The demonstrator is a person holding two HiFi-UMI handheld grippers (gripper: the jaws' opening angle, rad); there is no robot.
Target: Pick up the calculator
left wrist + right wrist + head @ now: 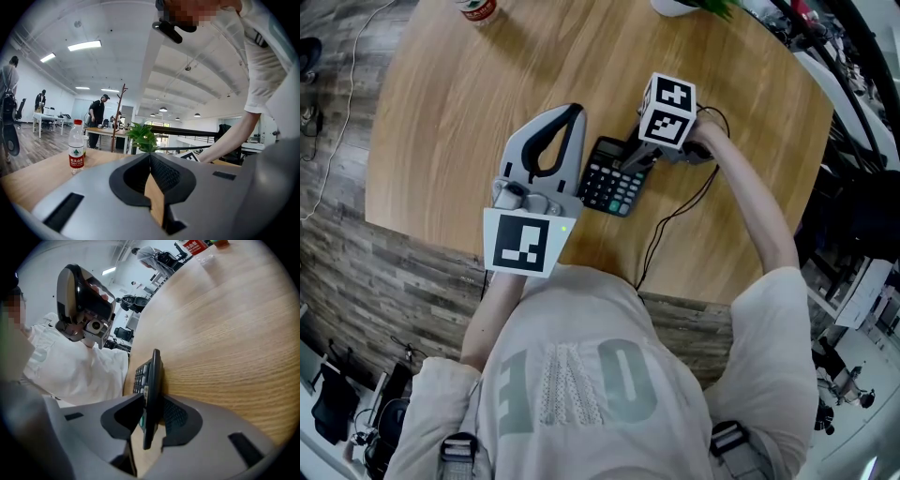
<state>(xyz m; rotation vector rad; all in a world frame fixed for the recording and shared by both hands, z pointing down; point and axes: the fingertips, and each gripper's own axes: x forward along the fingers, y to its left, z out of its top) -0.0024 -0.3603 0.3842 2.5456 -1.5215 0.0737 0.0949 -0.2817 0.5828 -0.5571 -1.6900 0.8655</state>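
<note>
A black calculator (609,187) with grey and green keys lies on the round wooden table (450,112), near its front edge. My right gripper (630,167) comes at it from the right and is shut on its edge. In the right gripper view the calculator (152,380) stands edge-on between the two jaws, keys facing left, with both pads against it. My left gripper (575,112) hovers just left of the calculator, apart from it. Its jaws meet at the tips with nothing between them, and the left gripper (150,157) points out level over the table.
A water bottle (476,9) with a red label stands at the table's far edge, also the water bottle (76,147) in the left gripper view. A green plant (142,136) stands at the back. A black cable (675,211) runs from my right hand across the table to its front edge.
</note>
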